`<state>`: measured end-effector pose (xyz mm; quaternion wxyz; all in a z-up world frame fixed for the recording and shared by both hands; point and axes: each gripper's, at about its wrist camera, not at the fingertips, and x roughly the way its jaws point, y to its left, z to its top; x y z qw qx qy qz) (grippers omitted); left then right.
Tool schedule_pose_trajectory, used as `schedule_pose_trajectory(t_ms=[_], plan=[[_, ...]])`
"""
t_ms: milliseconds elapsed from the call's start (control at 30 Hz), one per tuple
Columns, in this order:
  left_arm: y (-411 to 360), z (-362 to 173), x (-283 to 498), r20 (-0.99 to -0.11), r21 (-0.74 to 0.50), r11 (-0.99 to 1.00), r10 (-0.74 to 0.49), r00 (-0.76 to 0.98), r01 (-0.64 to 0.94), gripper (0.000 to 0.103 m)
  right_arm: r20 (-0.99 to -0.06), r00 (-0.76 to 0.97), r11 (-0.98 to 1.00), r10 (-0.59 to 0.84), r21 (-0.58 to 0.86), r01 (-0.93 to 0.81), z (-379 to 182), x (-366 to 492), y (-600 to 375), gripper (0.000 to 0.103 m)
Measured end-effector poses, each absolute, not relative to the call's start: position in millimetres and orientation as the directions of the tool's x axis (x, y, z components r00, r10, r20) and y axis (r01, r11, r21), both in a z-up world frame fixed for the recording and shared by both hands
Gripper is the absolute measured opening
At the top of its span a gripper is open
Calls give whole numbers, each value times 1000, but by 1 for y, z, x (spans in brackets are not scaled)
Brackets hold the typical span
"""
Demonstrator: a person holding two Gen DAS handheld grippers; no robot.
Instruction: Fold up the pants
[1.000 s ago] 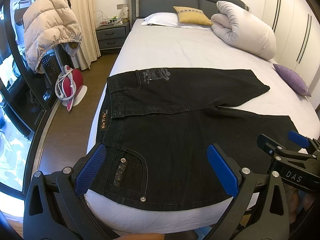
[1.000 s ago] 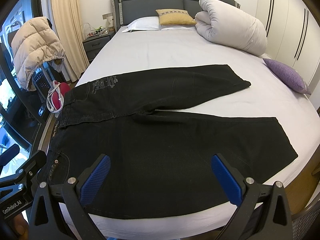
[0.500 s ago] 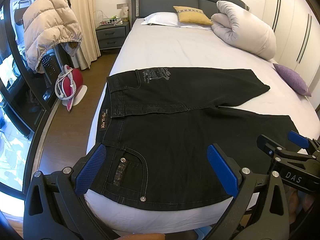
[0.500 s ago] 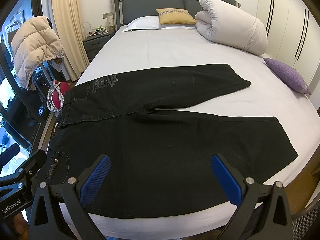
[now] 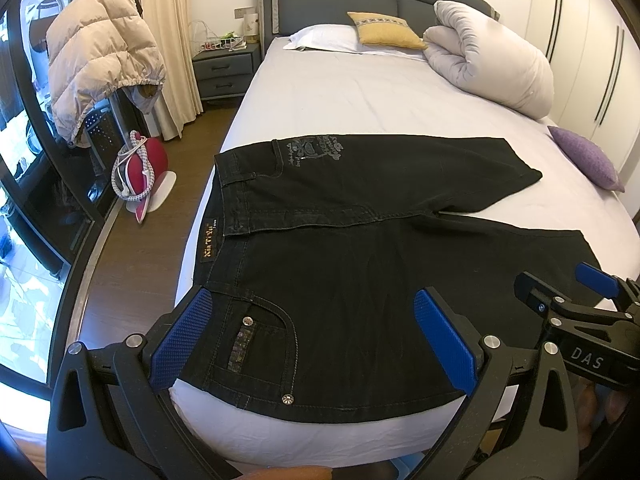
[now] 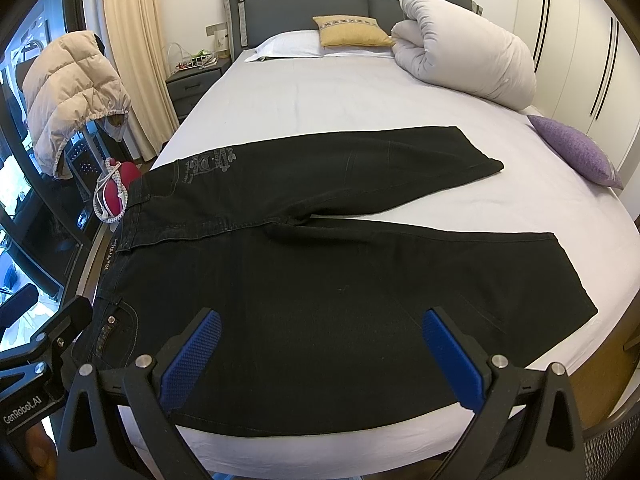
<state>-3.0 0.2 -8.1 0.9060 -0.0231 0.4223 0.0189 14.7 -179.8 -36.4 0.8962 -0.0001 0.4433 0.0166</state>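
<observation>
Black pants (image 5: 360,248) lie flat on the bed, waistband to the left, both legs spread to the right; they also show in the right wrist view (image 6: 320,272). My left gripper (image 5: 316,340) is open and empty above the near waist corner and its back pocket. My right gripper (image 6: 320,356) is open and empty above the near leg. The right gripper shows in the left wrist view (image 5: 576,304) at the right edge. The left gripper shows in the right wrist view (image 6: 36,344) at the left edge.
The white-sheeted bed (image 5: 360,96) carries a rolled duvet (image 5: 492,64), a yellow cushion (image 5: 384,30), a white pillow (image 5: 324,40) and a purple cushion (image 5: 584,158). A puffer jacket (image 5: 100,76), a red iron (image 5: 140,168) and a nightstand (image 5: 224,70) stand left on the wood floor.
Both grippers have stayed nearly still above the near edge of the pants, open throughout. The pants have not moved.
</observation>
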Motion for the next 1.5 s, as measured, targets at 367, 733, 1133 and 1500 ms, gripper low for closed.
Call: schedule_pose_trajectory(t_ms=[367,733,1133,1500], plan=[[-1,-6,-4,-743,10,998,44,667,-55,103,-796,604,999,32,16,-32,-38,15,-178,103],[4,-2,-1,-717,-17,999,7,697,-28,103,-800,598,999,50,32,-41,-41,20,-179,103],[37,-11,56,-688,93,995,90,720,-35,103,-698,693,984,178,105,-146,-13,71,-198,103],[103,-46,218,-766,60,997,12,643,54,103,-713,623,934,320,128,-333,-19,171,-205,97]])
